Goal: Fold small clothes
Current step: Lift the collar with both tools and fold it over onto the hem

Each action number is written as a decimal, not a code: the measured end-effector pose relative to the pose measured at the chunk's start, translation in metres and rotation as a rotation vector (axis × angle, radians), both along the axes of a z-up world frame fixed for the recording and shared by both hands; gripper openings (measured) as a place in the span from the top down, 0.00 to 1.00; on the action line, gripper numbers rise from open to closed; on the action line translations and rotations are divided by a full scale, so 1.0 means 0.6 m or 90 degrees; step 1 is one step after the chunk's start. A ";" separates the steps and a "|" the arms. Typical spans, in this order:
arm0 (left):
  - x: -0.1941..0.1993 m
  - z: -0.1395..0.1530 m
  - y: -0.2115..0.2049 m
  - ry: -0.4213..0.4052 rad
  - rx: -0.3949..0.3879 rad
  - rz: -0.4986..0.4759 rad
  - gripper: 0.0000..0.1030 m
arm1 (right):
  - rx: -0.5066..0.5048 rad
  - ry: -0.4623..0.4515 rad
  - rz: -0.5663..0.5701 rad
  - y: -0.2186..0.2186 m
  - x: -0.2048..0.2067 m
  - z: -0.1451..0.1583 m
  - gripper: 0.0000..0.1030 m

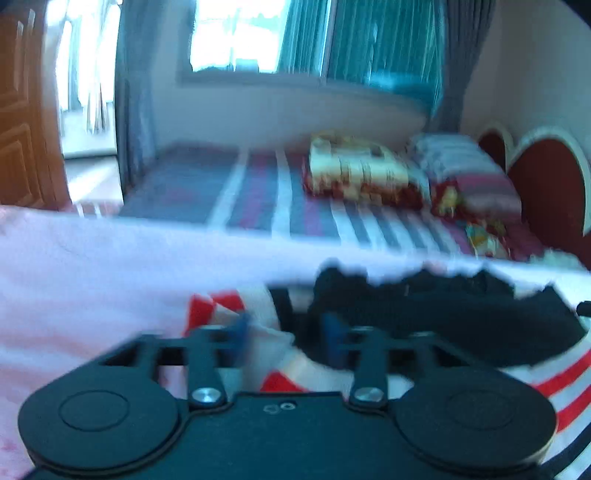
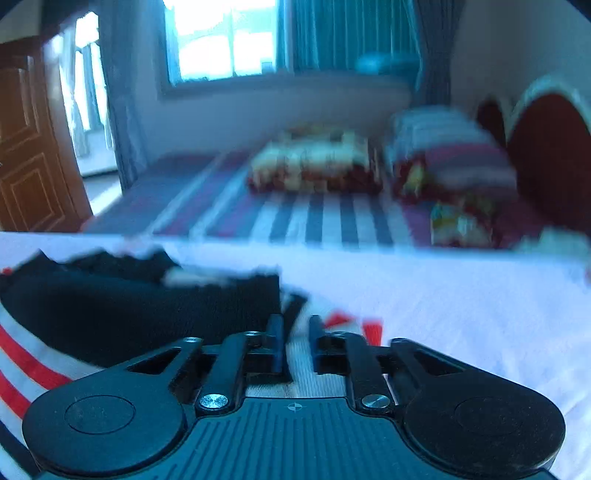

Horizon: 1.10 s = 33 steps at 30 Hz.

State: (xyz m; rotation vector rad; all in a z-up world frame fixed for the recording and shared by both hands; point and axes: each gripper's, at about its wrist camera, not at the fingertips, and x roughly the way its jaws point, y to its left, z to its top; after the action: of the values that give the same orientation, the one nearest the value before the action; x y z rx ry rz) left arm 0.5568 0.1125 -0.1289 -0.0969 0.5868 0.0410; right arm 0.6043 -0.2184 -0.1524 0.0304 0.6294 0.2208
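Hovering over the striped garment (image 1: 443, 332) — left tool (image 1: 288, 343) parted, right tool (image 2: 297, 343) narrow, seemingly gripping nothing.

Both wrist cameras sit low and close over the pale sheet (image 1: 92, 266) at the bed's near edge — facing across the striped bed (image 2: 295, 218) toward the window (image 1: 236, 33); both show the headboard (image 2: 546, 155).

striped bed (image 1: 258, 192) below bright window (image 1: 236, 33), teal curtains (image 1: 384, 40).
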 end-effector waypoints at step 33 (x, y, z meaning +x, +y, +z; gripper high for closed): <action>-0.090 -0.043 -0.183 0.023 0.061 -0.177 0.32 | -0.104 0.012 0.190 0.197 -0.128 -0.027 0.54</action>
State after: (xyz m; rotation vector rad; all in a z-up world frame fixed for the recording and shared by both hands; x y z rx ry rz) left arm 0.5029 0.0025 -0.1547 0.0785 0.6289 -0.1998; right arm 0.5275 -0.1001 -0.1684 -0.2195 0.6675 0.4568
